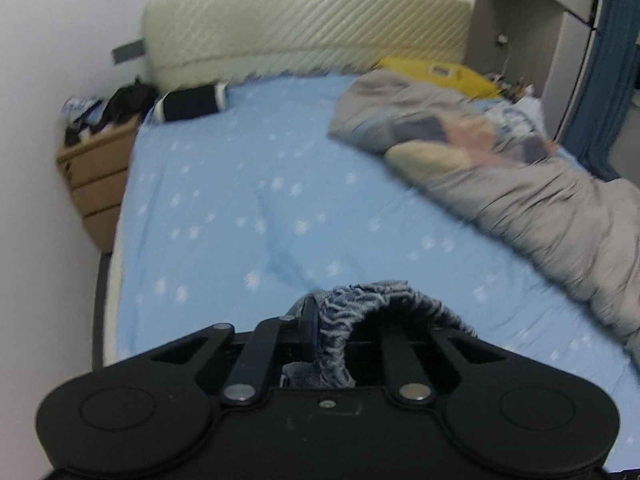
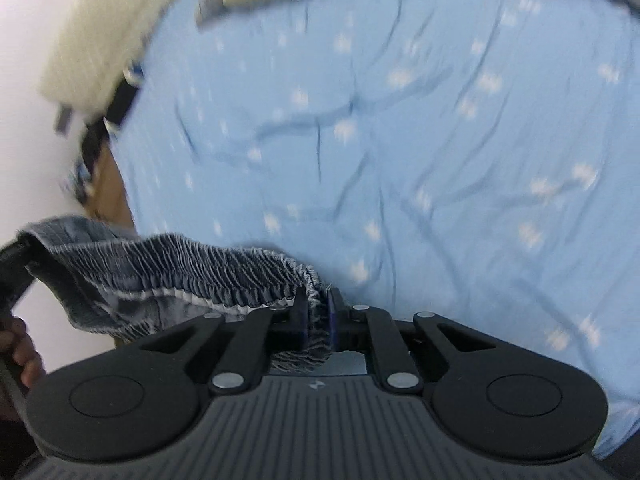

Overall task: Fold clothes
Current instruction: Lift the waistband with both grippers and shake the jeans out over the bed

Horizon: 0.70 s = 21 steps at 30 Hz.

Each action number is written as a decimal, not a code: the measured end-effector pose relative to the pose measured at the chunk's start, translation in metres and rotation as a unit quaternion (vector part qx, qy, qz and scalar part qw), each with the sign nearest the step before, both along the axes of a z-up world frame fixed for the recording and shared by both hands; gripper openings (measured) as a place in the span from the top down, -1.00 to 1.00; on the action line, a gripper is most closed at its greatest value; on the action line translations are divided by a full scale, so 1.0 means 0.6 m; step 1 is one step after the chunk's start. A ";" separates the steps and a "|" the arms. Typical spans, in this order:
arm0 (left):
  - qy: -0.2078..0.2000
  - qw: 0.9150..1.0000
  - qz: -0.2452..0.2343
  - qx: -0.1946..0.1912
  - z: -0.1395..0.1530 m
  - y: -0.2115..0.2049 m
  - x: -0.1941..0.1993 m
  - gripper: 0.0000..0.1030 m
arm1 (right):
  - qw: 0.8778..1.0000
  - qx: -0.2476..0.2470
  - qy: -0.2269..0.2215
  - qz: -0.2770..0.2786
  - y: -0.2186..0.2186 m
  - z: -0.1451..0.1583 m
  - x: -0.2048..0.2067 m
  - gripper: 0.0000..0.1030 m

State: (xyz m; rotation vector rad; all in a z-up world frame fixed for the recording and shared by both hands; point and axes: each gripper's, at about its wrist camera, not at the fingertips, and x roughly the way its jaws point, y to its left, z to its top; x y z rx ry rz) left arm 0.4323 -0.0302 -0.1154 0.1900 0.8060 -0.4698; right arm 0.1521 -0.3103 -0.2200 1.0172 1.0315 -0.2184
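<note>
1. Right claw [image 2: 320, 300]: we see it clamped on the gathered denim waistband [image 2: 192, 268], bottom centre of the right wrist view.
2. Waistband runs left across the frame to the left claw [image 2: 14, 264] at the left edge; fingers [image 2: 24, 356] show below it.
3. Left claw [image 1: 344, 320]: closed on the same waistband [image 1: 372, 300], bottom centre of its own view.
4. Beyond: blue patterned bed sheet [image 1: 240, 200], grey blanket [image 1: 560, 216] on the right, padded headboard [image 1: 304, 28] at top, wooden drawers [image 1: 96, 184] on the left.

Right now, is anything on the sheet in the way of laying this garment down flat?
Nothing visible. The garment is held by both grippers above bare blue sheet. The grey duvet lies bunched along the far right side, clear of the middle.
</note>
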 end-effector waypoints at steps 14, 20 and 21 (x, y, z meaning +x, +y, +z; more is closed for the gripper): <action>-0.009 0.999 0.009 0.052 0.004 -0.347 -0.029 0.85 | 0.995 0.019 -0.079 -0.061 -0.301 0.020 -0.051 0.86; 0.011 0.996 0.010 0.086 -0.066 -0.470 -0.017 0.85 | 0.995 0.022 -0.072 -0.069 -0.398 -0.022 -0.054 0.86; 0.016 0.995 0.009 0.094 -0.085 -0.486 -0.013 0.85 | 0.995 0.023 -0.067 -0.073 -0.409 -0.038 -0.052 0.86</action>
